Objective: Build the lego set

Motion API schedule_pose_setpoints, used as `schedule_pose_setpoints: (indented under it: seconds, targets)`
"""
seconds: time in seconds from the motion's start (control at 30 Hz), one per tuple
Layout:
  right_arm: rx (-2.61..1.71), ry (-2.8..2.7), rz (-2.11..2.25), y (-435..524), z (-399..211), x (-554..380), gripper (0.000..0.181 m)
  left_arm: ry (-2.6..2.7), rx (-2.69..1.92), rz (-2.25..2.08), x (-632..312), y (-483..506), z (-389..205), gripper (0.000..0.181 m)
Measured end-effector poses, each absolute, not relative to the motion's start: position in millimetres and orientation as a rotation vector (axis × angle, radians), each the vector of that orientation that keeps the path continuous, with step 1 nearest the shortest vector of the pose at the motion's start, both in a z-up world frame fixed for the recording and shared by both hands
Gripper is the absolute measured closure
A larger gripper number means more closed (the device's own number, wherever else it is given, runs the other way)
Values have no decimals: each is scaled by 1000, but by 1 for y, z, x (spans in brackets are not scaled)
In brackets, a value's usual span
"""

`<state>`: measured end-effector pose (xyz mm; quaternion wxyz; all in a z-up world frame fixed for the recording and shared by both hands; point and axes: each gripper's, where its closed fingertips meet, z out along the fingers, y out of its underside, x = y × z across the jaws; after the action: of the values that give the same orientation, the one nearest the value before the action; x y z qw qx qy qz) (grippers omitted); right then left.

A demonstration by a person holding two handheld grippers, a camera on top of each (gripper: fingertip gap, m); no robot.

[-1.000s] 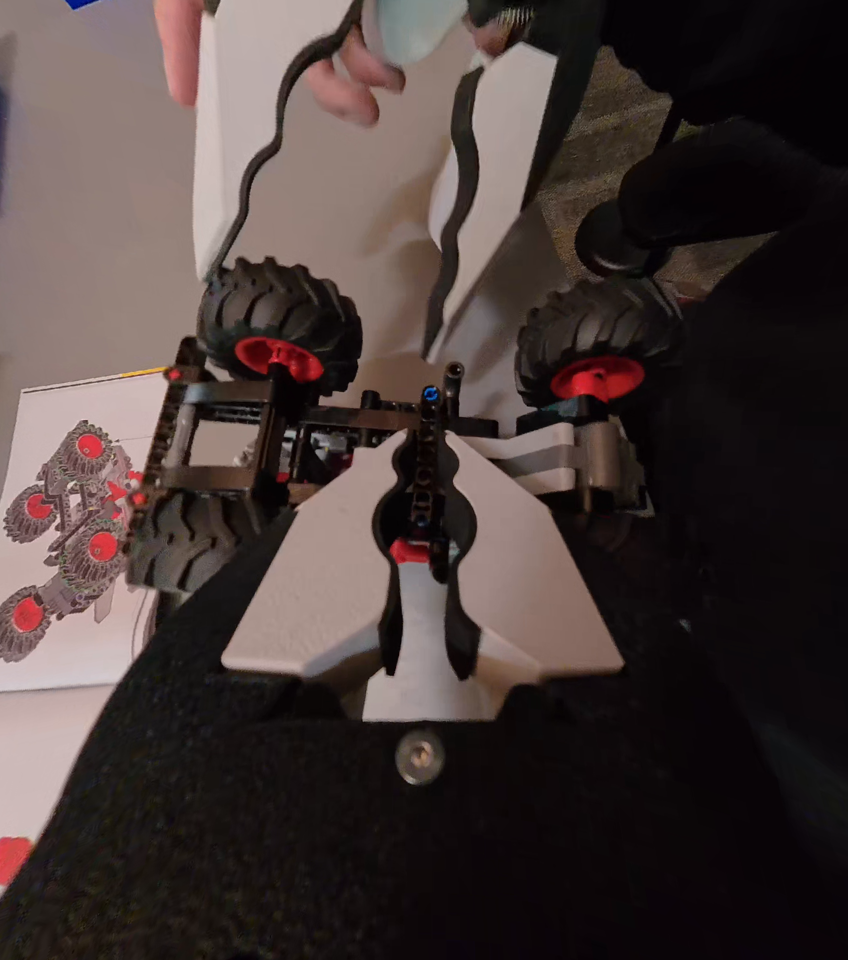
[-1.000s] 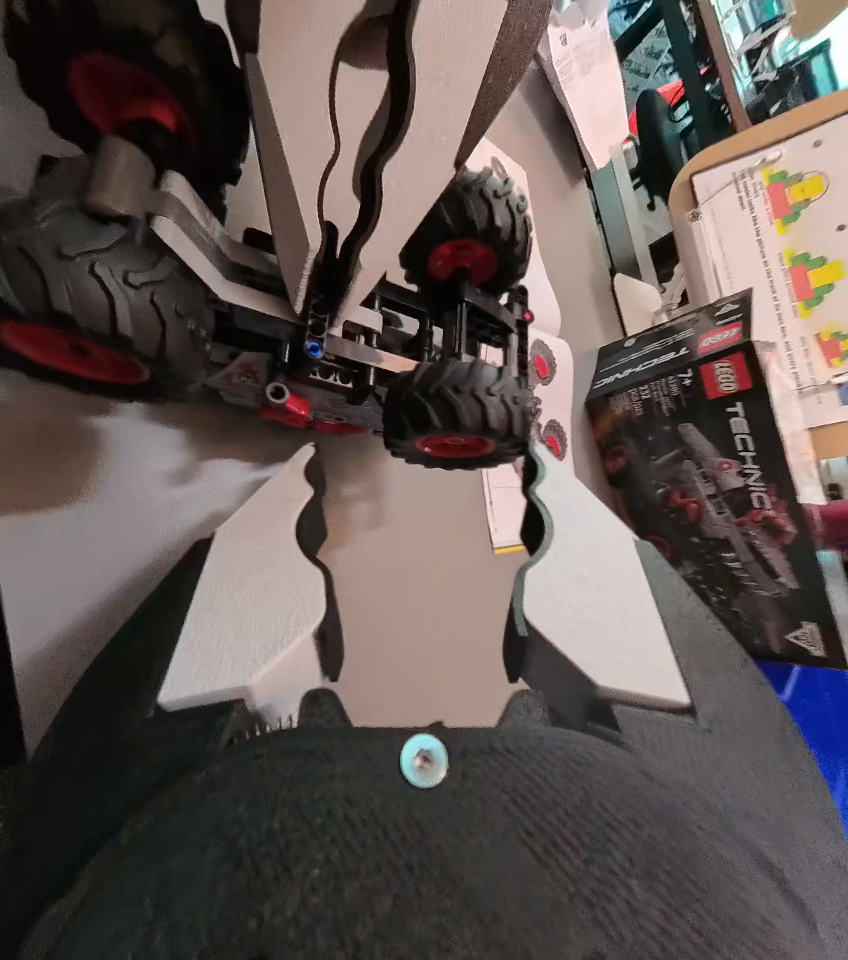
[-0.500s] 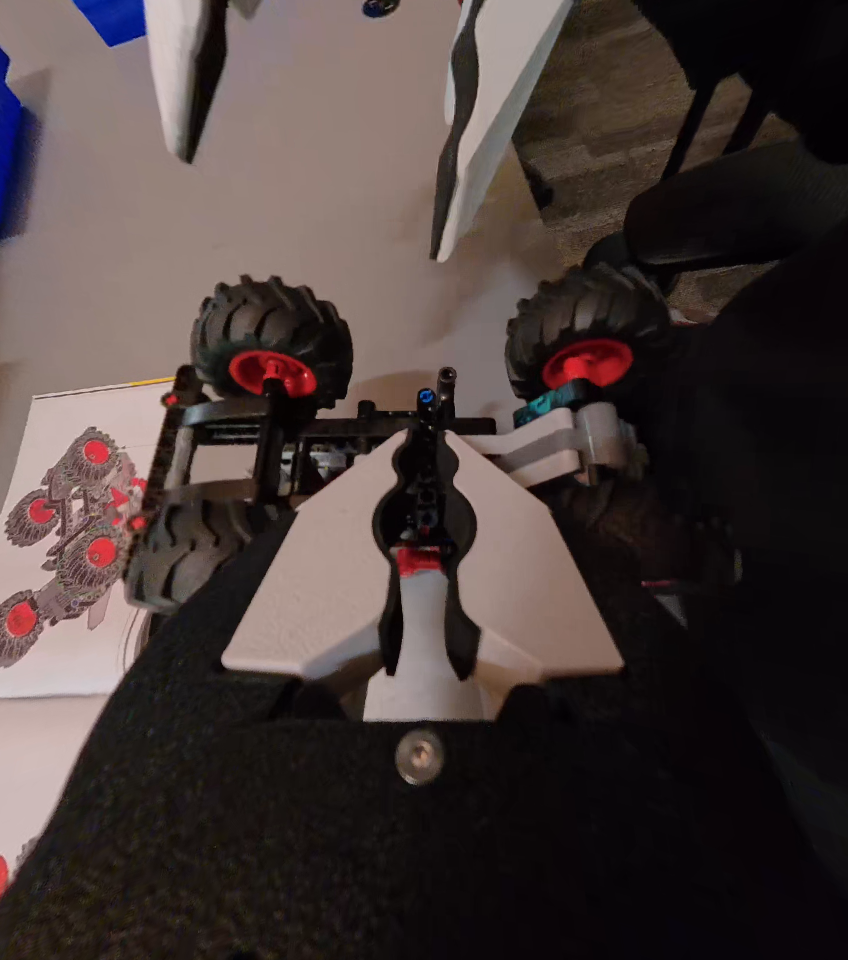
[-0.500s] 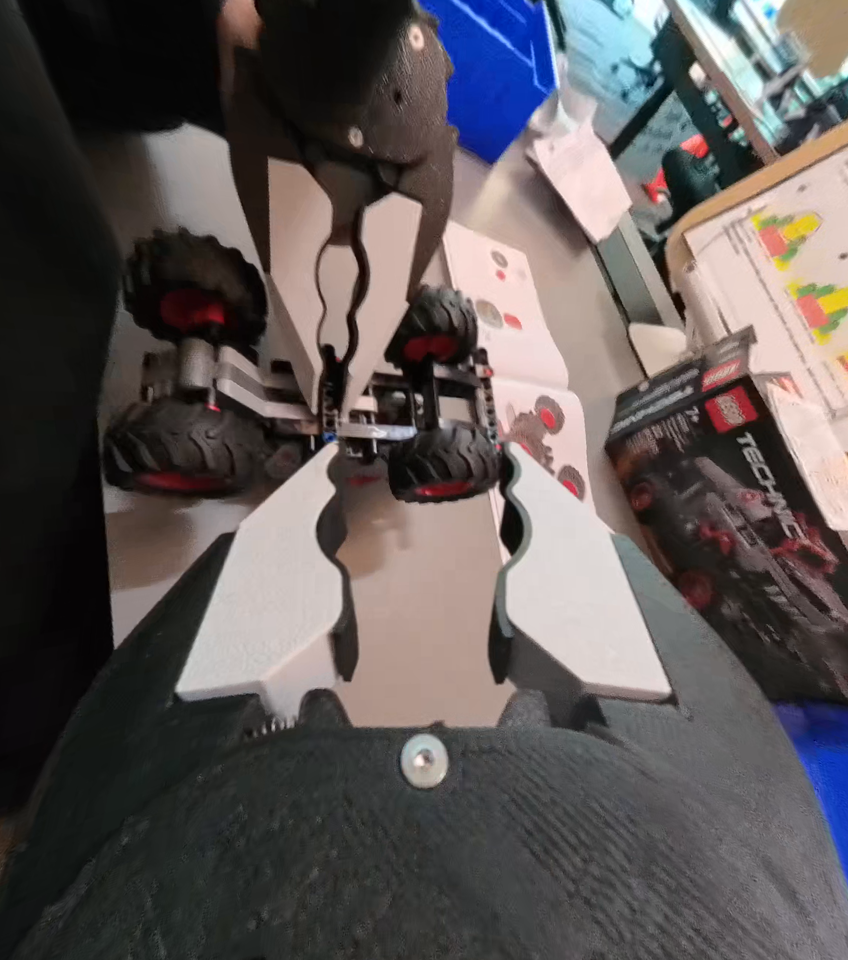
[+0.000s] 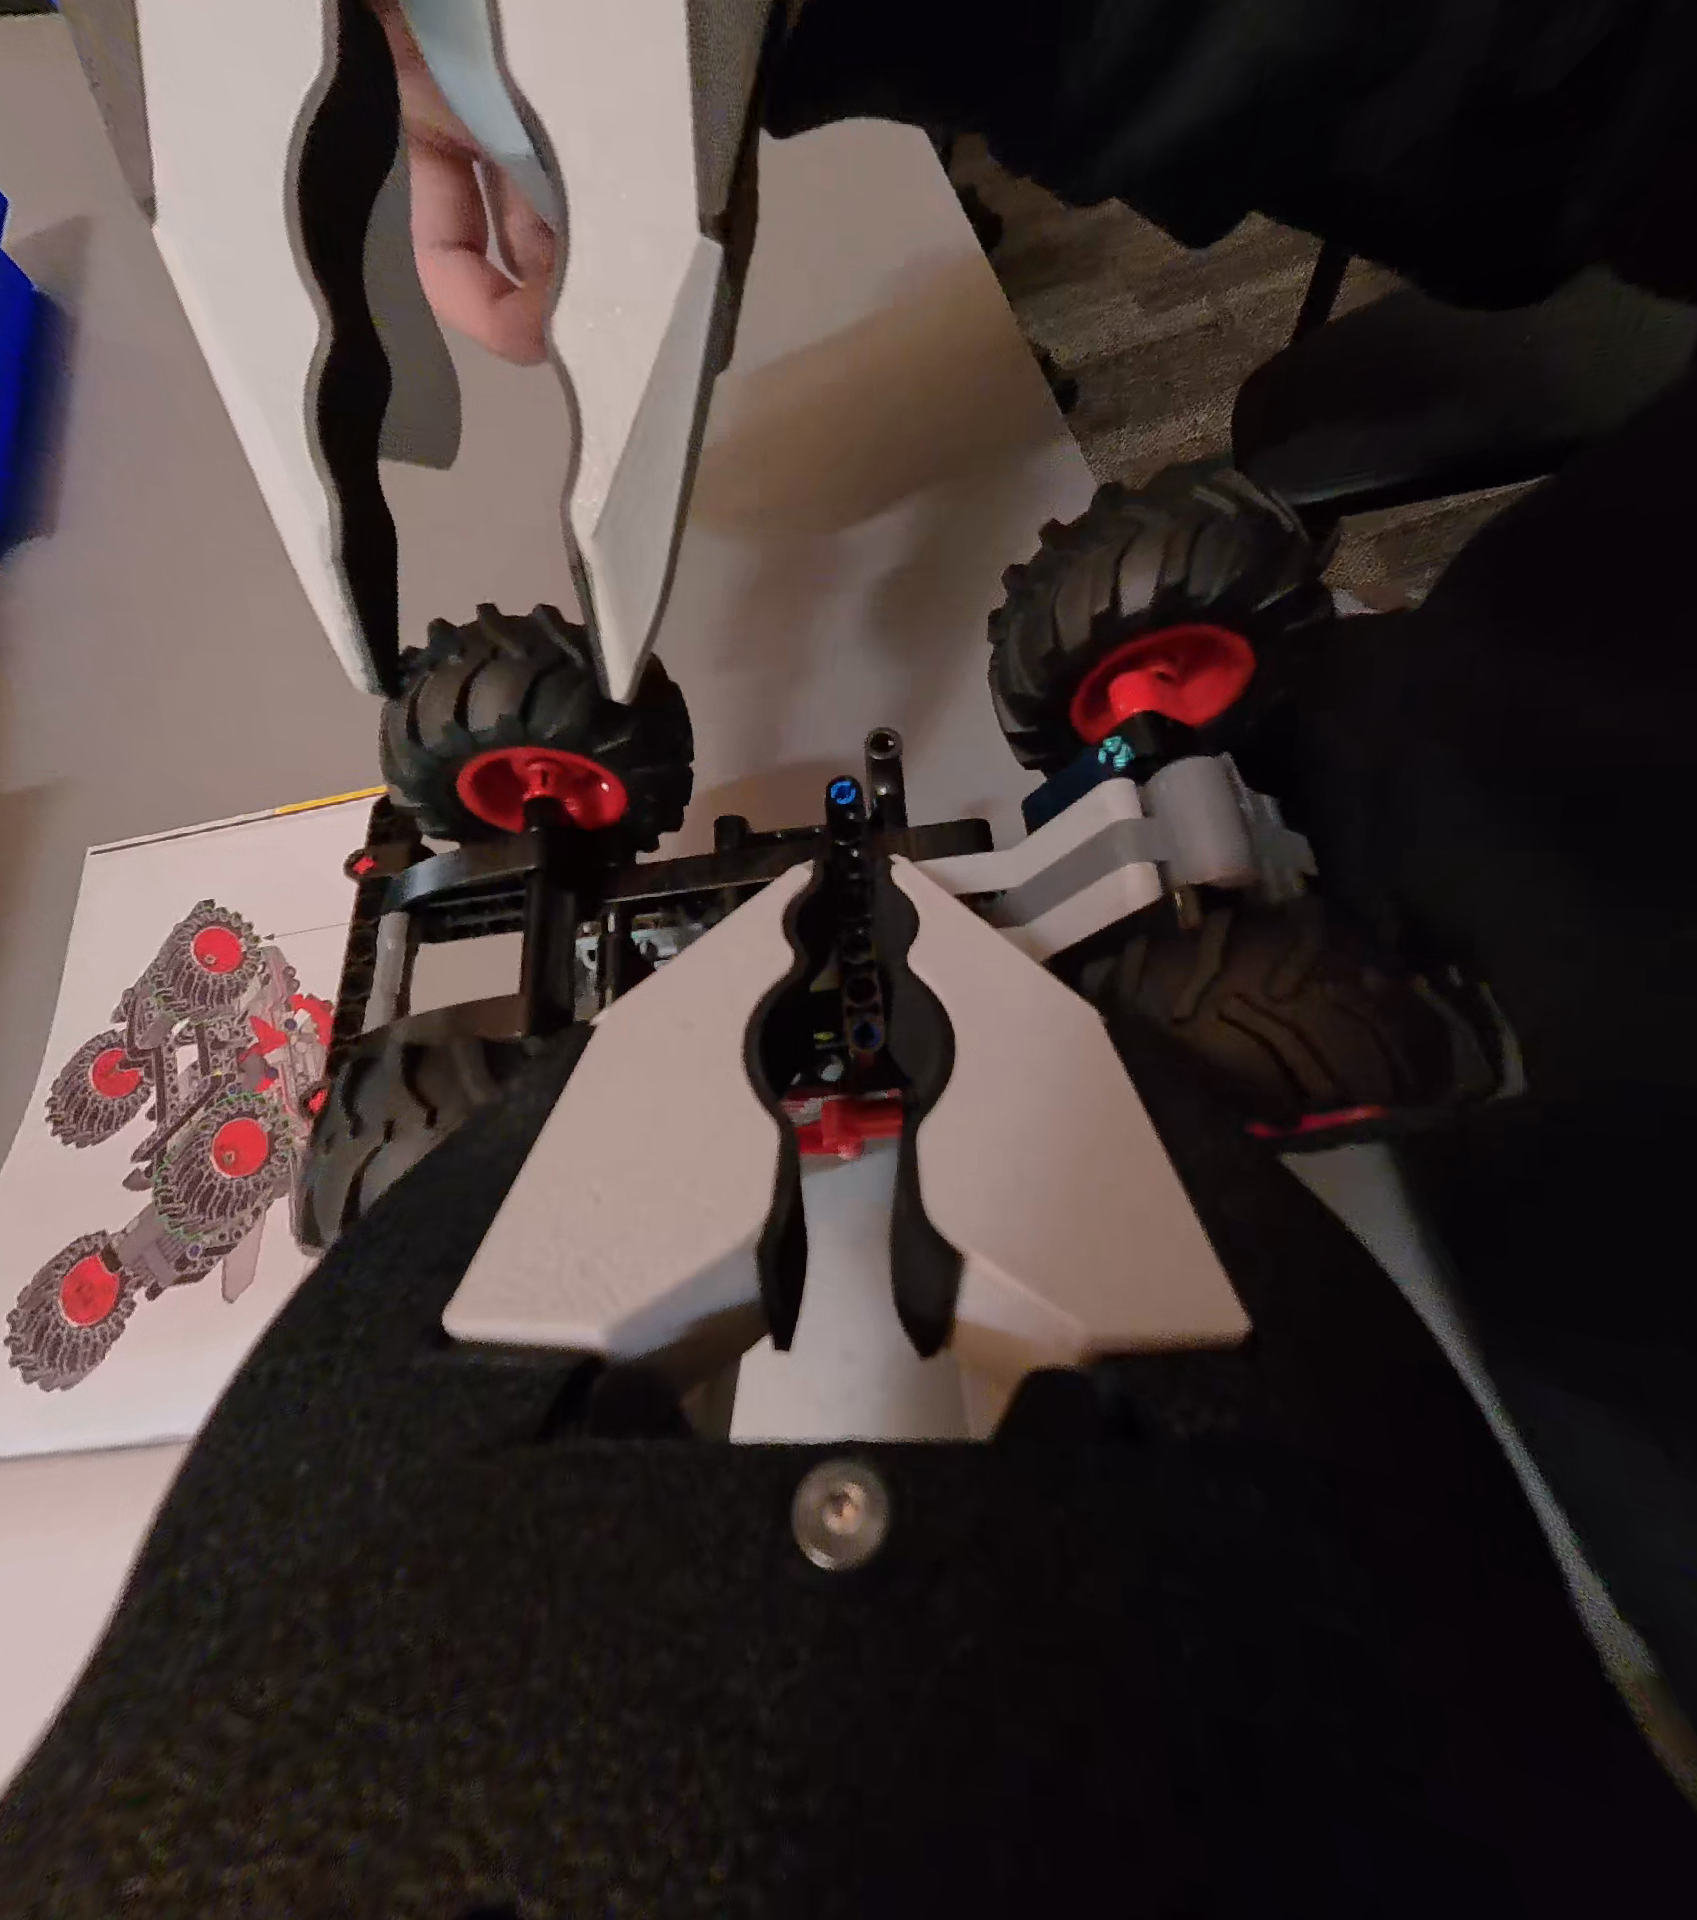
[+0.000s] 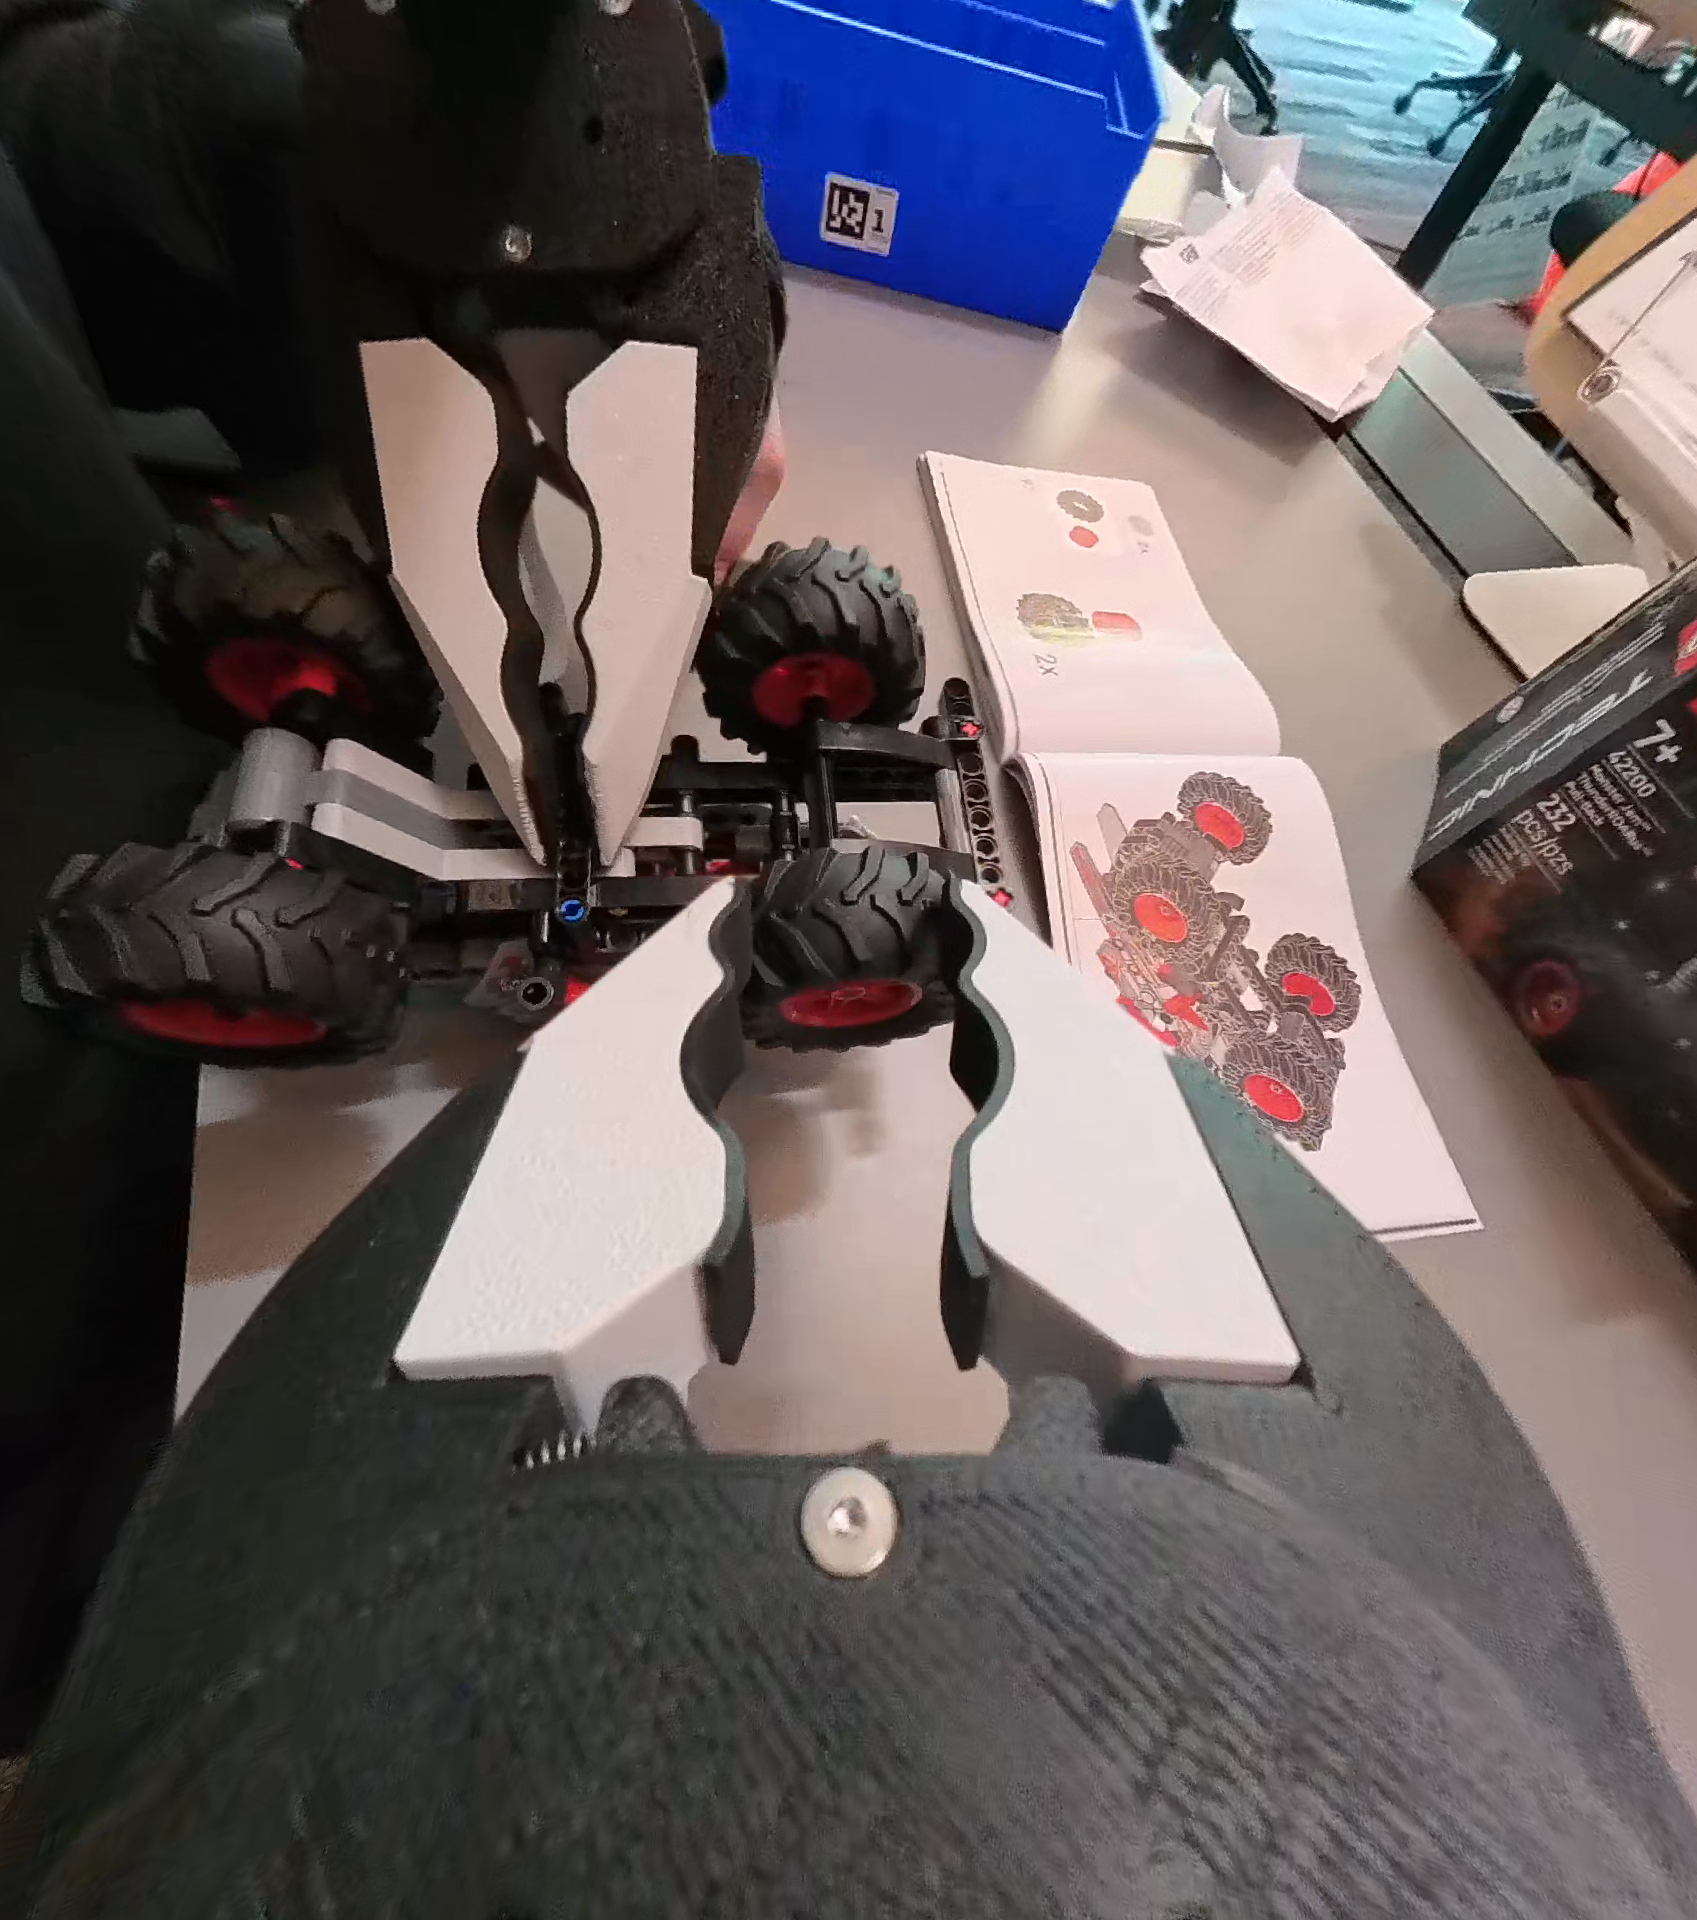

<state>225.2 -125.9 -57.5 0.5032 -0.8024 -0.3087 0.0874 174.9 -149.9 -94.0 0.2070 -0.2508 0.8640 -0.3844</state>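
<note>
Right now the truck chassis (image 6: pixel 615 862) lies on the table (image 6: pixel 1239 436), its long axis crosswise to both claws. The left gripper (image 5: pixel 849 894) is clenched on its upright black beam (image 5: pixel 852 935). The right gripper (image 6: pixel 844 914) is nearer the near rear wheel (image 6: pixel 849 956), its spread fingers straddling it, not yet grasping.

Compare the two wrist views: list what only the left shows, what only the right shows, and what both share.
Only the left wrist view: a red piece between the left tongs, and carpet floor.

Only the right wrist view: the set's box, loose papers, and the booklet's far page.

Both: the truck chassis, the left tongs shut on its black beam, the open right tongs flanking one wheel, a blue bin and the open instruction booklet.
</note>
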Motion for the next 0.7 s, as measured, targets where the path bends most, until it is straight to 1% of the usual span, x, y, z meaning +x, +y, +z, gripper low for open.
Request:
schedule_pose_setpoints:
  seconds: [0.03, 0.07, 0.13, 0.17, 0.3, 0.4, 0.47, 0.53, 0.7]
  targets:
    - [-1940, -737, 215, -125, -58, 226, 146, 2405, -704, -1071, 175, -150, -94, 176]
    - [-1939, -722, 219, -123, -57, 227, 146, 2403, -711, -1074, 176, -149, -94, 176]
    - [-1933, -653, 211, -117, -56, 232, 132, 2401, -714, -1083, 176, -149, -94, 176]
    - [-1926, -624, 209, -115, -55, 234, 129, 2395, -721, -1083, 176, -148, -94, 176]
    - [-1870, -559, 197, -112, -52, 237, 128, 2378, -770, -1093, 177, -147, -93, 176]
    - [-1871, -595, 315, -122, -63, 222, 130, 2380, -794, -1114, 175, -151, -94, 176]
    - [-1918, -638, 270, -123, -77, 221, 117, 2368, -814, -1115, 175, -151, -94, 176]
    - [-1960, -705, 142, -122, -88, 227, 120, 2359, -836, -1127, 175, -150, -94, 176]
    - [-1994, -693, 154, -122, -88, 227, 122, 2351, -838, -1129, 175, -151, -94, 176]
